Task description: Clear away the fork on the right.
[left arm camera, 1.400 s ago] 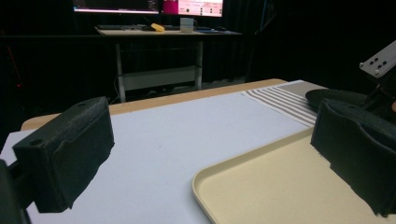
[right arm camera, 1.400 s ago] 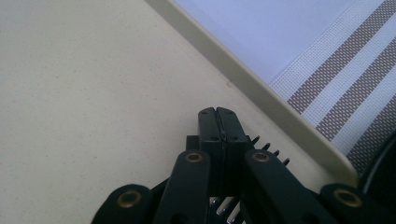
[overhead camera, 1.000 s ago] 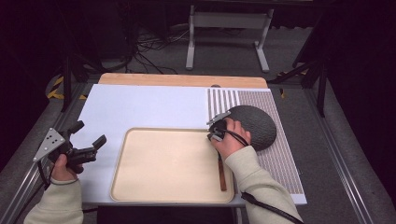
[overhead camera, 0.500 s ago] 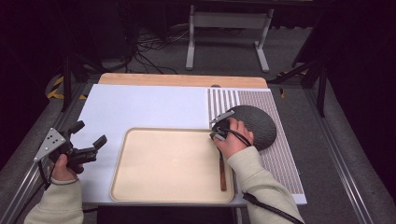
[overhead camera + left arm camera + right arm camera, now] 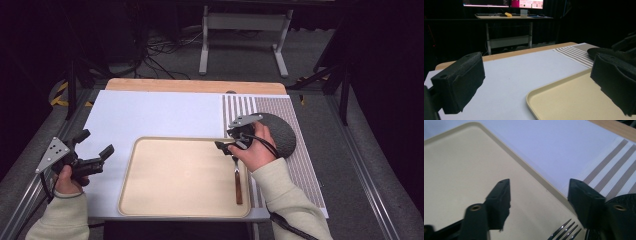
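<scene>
A fork [image 5: 238, 183] with a brown handle lies along the right edge of the beige tray [image 5: 165, 200], tines pointing away from me. My right gripper [image 5: 229, 139] hovers open just over the tines at the tray's far right corner, nothing between its jaws. In the right gripper view, the fork tines [image 5: 565, 232] show below the open right gripper [image 5: 540, 192], over the tray [image 5: 461, 170]. A dark round plate [image 5: 281, 134] sits right behind that hand. My left gripper [image 5: 96, 143] is held open left of the tray. In the left gripper view, the left gripper [image 5: 536, 75] faces the tray [image 5: 574, 100].
A white mat [image 5: 155, 115] covers the table's left and middle. A striped placemat [image 5: 302, 170] lies under the dark plate on the right. The wooden table edge [image 5: 195, 86] runs along the back. A desk and screens stand beyond in the dark.
My right hand has drifted slightly right, toward the dark plate. The fork lies where it was and the left gripper has not moved.
</scene>
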`<state>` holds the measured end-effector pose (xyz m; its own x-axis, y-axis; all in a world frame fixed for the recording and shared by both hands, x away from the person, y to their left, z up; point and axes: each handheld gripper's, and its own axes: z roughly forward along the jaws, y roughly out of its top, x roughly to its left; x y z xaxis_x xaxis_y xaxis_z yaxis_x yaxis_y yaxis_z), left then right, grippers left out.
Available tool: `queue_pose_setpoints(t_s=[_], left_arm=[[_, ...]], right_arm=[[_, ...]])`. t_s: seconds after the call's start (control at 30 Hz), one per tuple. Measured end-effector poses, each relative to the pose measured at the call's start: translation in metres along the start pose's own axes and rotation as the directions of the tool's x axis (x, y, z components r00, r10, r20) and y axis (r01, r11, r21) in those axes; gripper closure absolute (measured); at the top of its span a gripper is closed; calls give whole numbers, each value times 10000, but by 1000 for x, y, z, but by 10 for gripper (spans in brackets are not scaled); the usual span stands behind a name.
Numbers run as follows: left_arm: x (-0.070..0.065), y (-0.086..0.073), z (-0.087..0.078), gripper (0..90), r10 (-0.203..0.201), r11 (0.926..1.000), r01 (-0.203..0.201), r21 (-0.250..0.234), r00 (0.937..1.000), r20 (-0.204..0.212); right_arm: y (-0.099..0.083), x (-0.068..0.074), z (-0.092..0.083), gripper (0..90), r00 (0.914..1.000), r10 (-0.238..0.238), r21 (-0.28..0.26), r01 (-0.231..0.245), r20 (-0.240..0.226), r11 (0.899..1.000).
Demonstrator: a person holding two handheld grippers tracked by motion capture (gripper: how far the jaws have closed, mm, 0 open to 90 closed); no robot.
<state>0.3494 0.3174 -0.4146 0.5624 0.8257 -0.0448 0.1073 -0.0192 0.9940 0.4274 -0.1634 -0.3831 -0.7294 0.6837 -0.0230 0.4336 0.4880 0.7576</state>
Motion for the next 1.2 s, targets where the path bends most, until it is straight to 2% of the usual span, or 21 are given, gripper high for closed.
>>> queue_pose_setpoints(t_s=[0.2,0.5,0.77,0.8,0.9,1.07,1.2], left_arm=[[0,1,-2,0,16,10000,-16,-18,10000,-12],[0,1,-2,0,22,10000,-22,-17,10000,-15],[1,1,-3,0,37,10000,-37,-35,10000,-55],[1,1,-3,0,28,10000,-28,-34,10000,-76],[2,0,-3,0,4,10000,-5,-26,10000,-82],[2,0,-2,0,7,10000,-8,-55,10000,-91],[2,-1,-2,0,125,9999,-125,25,9998,-123]], right_arm=[[3,1,-21,204,9995,-310,-634,304,-90,9975],[-11,-11,-56,201,9994,-158,-1328,116,-307,9911],[-29,-18,-78,173,9990,-225,-2178,137,-380,9759],[-35,-20,-82,169,9993,-95,-2187,11,-373,9758],[-42,-24,-86,158,9993,-53,-2332,-35,-373,9724],[-61,-29,-90,144,9984,-106,-3052,-68,-555,9523],[-72,-32,-89,142,9983,61,-3189,-243,-580,9475]])
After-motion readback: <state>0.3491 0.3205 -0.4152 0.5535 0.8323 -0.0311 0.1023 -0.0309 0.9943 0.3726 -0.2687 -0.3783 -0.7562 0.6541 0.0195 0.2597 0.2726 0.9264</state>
